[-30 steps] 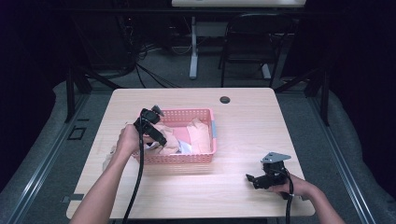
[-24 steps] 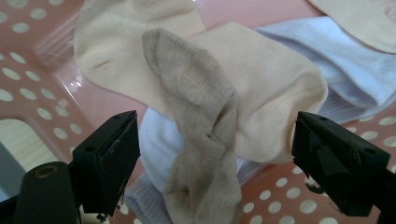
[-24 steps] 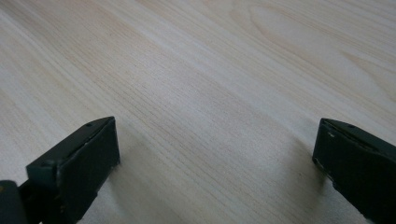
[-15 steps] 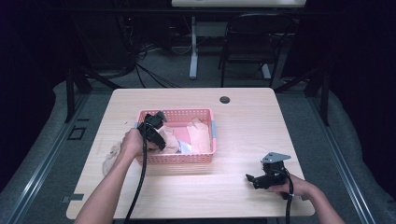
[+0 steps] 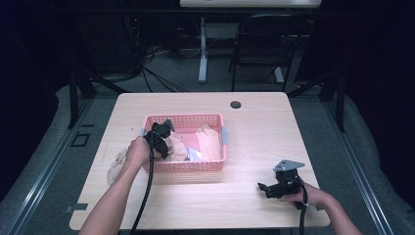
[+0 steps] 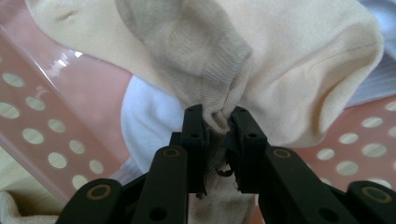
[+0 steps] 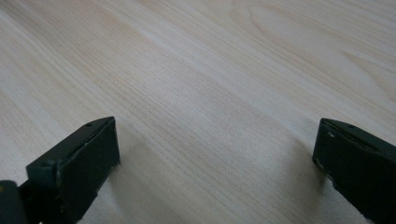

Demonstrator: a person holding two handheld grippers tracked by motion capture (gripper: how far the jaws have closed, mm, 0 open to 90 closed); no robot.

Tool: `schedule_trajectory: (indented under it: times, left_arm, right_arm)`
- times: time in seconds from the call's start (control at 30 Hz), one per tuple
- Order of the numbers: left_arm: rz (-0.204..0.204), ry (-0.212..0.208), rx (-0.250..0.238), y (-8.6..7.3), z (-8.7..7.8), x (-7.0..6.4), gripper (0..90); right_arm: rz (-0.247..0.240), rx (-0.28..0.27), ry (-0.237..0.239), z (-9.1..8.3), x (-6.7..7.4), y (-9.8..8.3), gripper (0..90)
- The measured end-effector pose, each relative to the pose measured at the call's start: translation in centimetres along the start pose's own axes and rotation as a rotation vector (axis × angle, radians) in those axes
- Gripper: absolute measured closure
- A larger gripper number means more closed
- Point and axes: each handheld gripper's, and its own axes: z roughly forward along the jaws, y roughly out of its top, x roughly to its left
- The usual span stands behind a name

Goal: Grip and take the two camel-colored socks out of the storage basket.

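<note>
Two grippers: left (image 5: 162,133) busy, right (image 5: 268,188) parked at the table's (image 5: 254,132) 5 o'clock
Left jaws: just closed, now pinching the beige sock (image 6: 243,70)
Sock: inside the pink basket's (image 5: 195,118) 9 o'clock side
Right jaws: wide apart over bare wood, same as before

Looks like lab / recording studio, not home. Light wood-top desk (image 5: 293,127) with cable grommet hole (image 5: 236,104), standing alone on grey carpet (image 5: 342,147). Black surround, room dark, only desk lit. Metal floor rails (image 5: 44,176) down both sides. Cable bundle (image 5: 151,73) loose on floor behind desk. Black office chair (image 5: 259,49) and second desk's white leg (image 5: 202,54) at back.
</note>
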Motion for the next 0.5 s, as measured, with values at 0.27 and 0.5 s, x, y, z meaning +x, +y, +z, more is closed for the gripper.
schedule_trajectory:
  times: [0.27, 0.5]
  left_arm:
    - [0.017, 0.007, -0.022, 0.1, -2.0, 0.0, 79.1]
    - [0.033, -0.008, -0.060, 0.2, -4.2, 0.0, 79.5]
  right_arm:
    - [-0.001, 0.000, 0.001, 0.0, 0.0, 0.0, 0.0]
    - [0.000, 0.001, 0.000, 0.0, 0.0, 0.0, 0.0]
